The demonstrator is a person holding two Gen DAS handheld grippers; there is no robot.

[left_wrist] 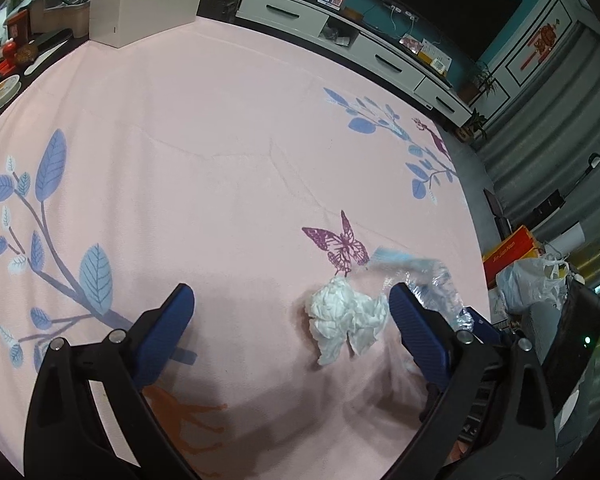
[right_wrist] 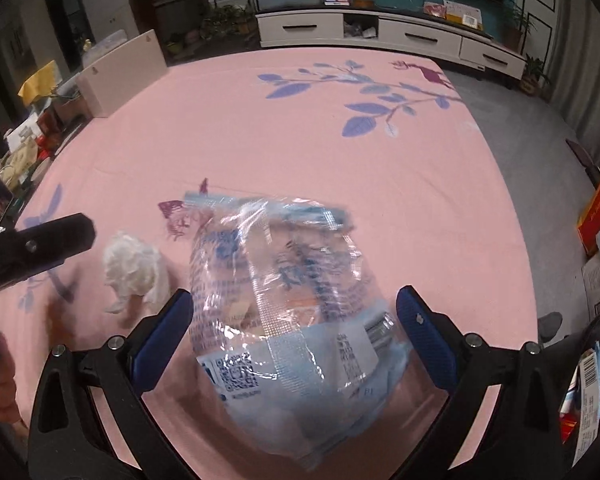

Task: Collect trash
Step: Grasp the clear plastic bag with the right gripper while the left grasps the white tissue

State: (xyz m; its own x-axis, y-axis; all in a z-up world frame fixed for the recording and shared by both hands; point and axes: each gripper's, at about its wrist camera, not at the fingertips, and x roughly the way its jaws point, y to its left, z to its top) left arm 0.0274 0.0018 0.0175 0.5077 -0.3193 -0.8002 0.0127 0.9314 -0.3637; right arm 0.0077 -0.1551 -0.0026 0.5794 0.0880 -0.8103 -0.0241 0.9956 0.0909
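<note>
**Both hand-held grippers spread wide over a pink sheet, tissue and plastic bag between them**

The left hand-held gripper (left_wrist: 290, 308) is released, its blue fingers (left_wrist: 168, 328) set far apart and clasping nothing. A crumpled white tissue (left_wrist: 346, 316) lies on the pink bedsheet (left_wrist: 220, 140) between those fingers, well over toward the right one and just beside its pad — whether it touches cannot be told.

The right hand-held gripper (right_wrist: 294, 312) is likewise wide open. A clear plastic bag (right_wrist: 288, 292) printed in blue, with a QR code on its label, fills the gap between the fingers (right_wrist: 424, 336). It looks blurred, and the fingers stand at its sides without pinching it; whether either one touches the film is unclear.

The views differ in what they offer. From the left wrist, the bag shows only as a glinting, crinkled edge beyond the right finger, next to the purple butterfly print (left_wrist: 340, 244); a white box (left_wrist: 140, 4) stands at the far edge of the sheet, and a white plastic sack (left_wrist: 532, 284) sits on the floor to the right beside a red carton (left_wrist: 508, 254). From the right wrist, the bag is seen whole, the tissue lies on the sheet to its left, and the black body of the left tool reaches in from the left edge. A white TV cabinet (right_wrist: 380, 36) runs along the far wall in both views.
</note>
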